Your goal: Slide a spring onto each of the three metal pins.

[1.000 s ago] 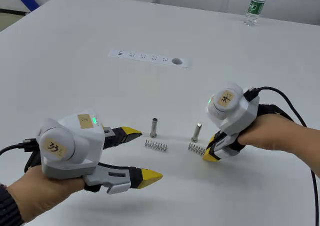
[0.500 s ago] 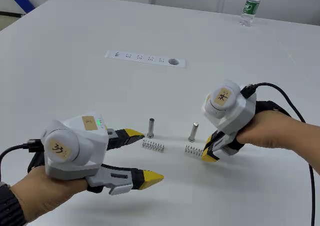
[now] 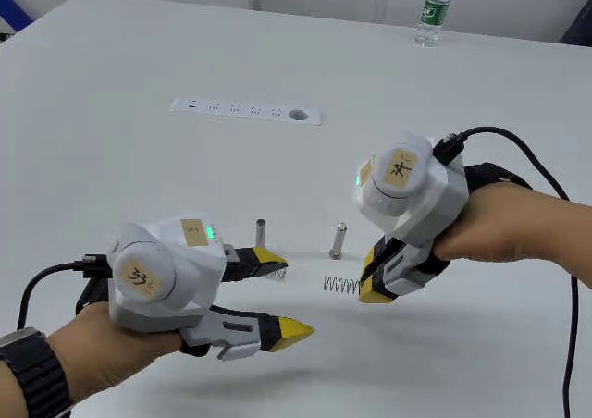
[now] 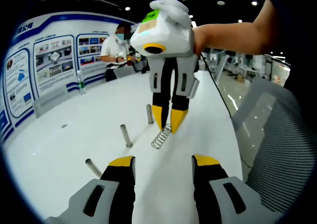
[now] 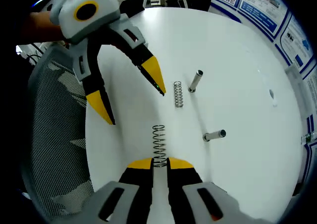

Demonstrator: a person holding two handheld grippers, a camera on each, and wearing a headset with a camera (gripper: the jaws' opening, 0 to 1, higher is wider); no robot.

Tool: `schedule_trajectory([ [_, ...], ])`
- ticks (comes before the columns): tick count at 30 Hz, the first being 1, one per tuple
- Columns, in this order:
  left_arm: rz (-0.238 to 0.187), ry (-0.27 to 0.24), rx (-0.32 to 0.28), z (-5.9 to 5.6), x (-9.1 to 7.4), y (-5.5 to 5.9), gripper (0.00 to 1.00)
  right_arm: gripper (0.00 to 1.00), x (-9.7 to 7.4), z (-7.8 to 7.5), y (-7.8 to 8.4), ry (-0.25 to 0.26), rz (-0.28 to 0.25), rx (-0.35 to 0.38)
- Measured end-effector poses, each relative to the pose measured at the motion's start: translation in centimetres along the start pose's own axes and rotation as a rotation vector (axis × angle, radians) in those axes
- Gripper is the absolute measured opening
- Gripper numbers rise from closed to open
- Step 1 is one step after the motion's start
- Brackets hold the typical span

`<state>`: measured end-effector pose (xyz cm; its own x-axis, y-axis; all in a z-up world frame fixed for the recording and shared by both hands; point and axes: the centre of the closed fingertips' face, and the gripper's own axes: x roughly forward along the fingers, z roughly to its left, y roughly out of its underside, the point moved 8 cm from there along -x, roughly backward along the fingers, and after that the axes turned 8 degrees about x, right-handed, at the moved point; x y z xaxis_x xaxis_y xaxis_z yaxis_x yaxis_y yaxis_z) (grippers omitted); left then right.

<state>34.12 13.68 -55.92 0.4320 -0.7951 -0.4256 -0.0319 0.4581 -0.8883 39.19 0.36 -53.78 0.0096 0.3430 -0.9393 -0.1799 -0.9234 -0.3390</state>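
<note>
Your left gripper (image 3: 289, 293) sits nearest, low over the white table (image 3: 111, 85), jaws wide, nothing between them. Watch (image 3: 35, 372) on that wrist. In the left gripper view a third pin (image 4: 92, 167) stands just beside that gripper's own left jaw.

The second spring (image 5: 178, 93) lies flat on the table, right at the tip of the left gripper's farther jaw. Cannot tell if they touch.

Next out, your right gripper (image 3: 368, 293) points tips down, jaws narrow, pinching one end of a spring (image 3: 340, 285). The spring sticks out from the tips toward the left gripper, slanting down to the table. Cannot tell if the free end touches the surface.

Just behind the springs, left pin (image 3: 261, 231) and right pin (image 3: 339, 239) stand upright and bare, apart from each other. The left pin is near the loose spring; the right pin is close to the right gripper's tips.

Farther back a flush power strip (image 3: 245, 111) is set in the table. At the far edge stands a water bottle (image 3: 430, 9), green label.
</note>
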Motion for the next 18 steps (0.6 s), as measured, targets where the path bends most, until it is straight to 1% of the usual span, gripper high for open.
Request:
schedule_trajectory([
  [4,-0.005,0.028,0.016,-0.3,0.6,-0.4,0.42,0.12,-0.3,0.7,-0.7,-0.02,-0.004,-0.029],
  [7,-0.006,0.047,0.03,-0.6,0.8,-0.6,0.38,0.12,-0.4,1.1,-1.0,-0.036,0.006,-0.052],
  [13,-0.006,0.065,0.053,-1.0,1.0,-0.6,0.3,0.12,-0.5,2.0,-1.4,-0.075,0.031,-0.096],
  [15,-0.004,0.077,0.063,-1.2,1.0,-0.6,0.25,0.12,-0.6,2.3,-1.5,-0.091,0.042,-0.108],
  [18,0.0,0.084,0.083,-1.4,1.1,-0.5,0.21,0.12,-0.6,2.5,-1.6,-0.102,0.049,-0.116],
])
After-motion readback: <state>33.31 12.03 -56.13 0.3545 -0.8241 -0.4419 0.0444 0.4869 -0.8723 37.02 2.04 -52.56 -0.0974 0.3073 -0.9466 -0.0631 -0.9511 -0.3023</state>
